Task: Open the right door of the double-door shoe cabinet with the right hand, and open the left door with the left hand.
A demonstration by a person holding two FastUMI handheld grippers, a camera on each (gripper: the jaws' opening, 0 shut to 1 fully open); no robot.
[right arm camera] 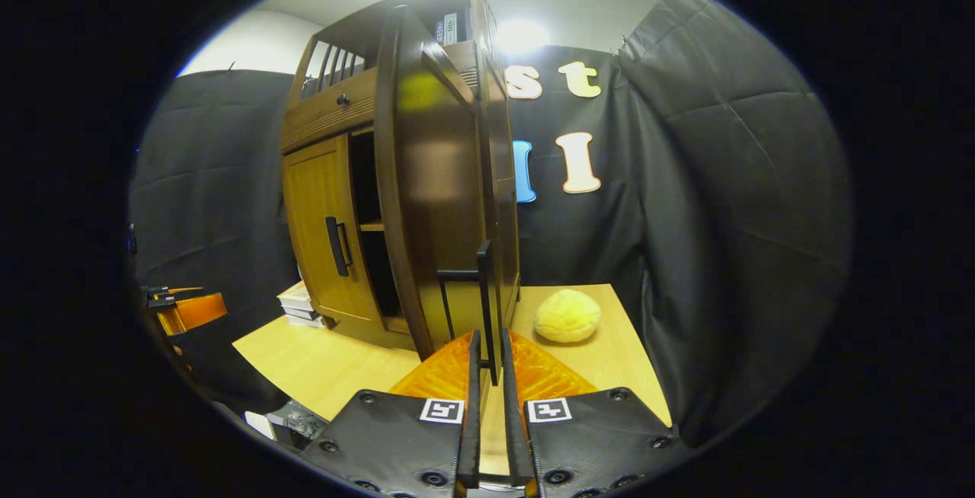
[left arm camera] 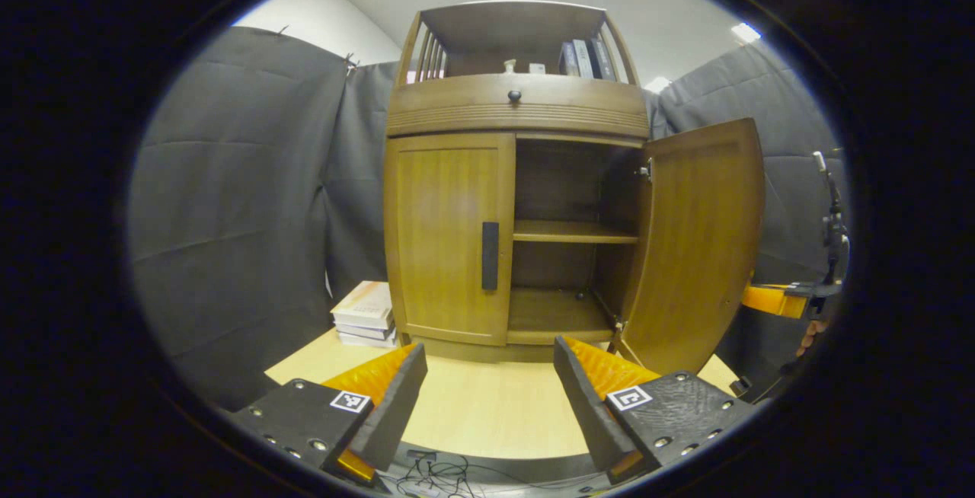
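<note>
The wooden shoe cabinet [left arm camera: 518, 110] stands on a light table. Its right door [left arm camera: 701, 247] is swung wide open, baring two inner shelves [left arm camera: 573, 232]. Its left door [left arm camera: 449, 239] is closed, its dark vertical handle [left arm camera: 490, 255] at the inner edge. My left gripper [left arm camera: 487, 391] is open, low in front of the cabinet and well short of that handle. In the right gripper view the open right door [right arm camera: 426, 201] shows nearly edge-on, and my right gripper [right arm camera: 487, 365] is shut on its dark handle [right arm camera: 483, 285]. The left door [right arm camera: 324, 239] also shows there.
A stack of books [left arm camera: 366, 314] lies left of the cabinet's base. A yellow round soft object [right arm camera: 567, 315] sits on the table [right arm camera: 320, 365] right of the cabinet. Dark cloth walls surround the booth. Cables lie at the table's near edge [left arm camera: 434, 471].
</note>
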